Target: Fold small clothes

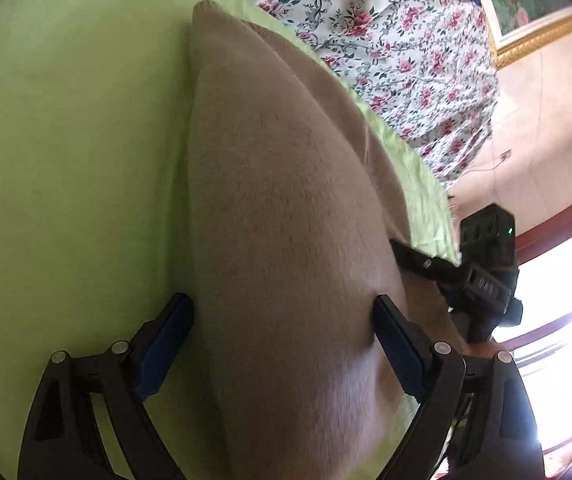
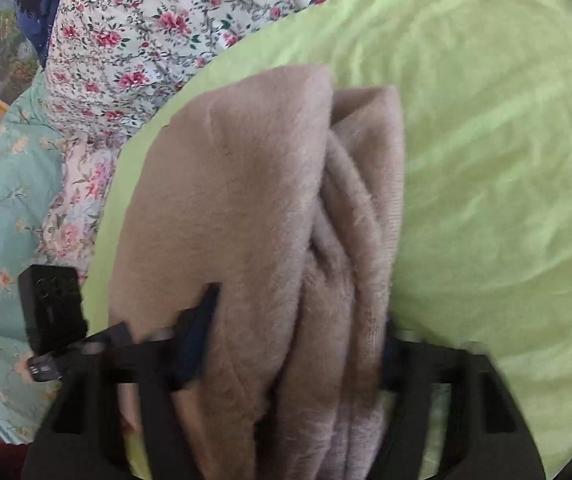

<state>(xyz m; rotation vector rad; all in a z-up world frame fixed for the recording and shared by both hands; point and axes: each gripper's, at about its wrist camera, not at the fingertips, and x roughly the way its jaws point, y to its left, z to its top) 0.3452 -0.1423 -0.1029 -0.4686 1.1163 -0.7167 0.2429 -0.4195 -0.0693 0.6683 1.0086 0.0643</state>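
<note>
Lying folded on a green sheet (image 1: 66, 140), the unlabelled beige garment (image 1: 286, 220) sits between the wide left hand-held gripper (image 1: 284, 312).

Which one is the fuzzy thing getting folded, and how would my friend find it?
Look for the big lime-green sheet spread over the flowery bedding. Lying on the green is the tan fleece garment, bunched into soft folds at one side. It is the only plain brown, furry thing there; everything around it is smooth green or covered in flowers.
</note>
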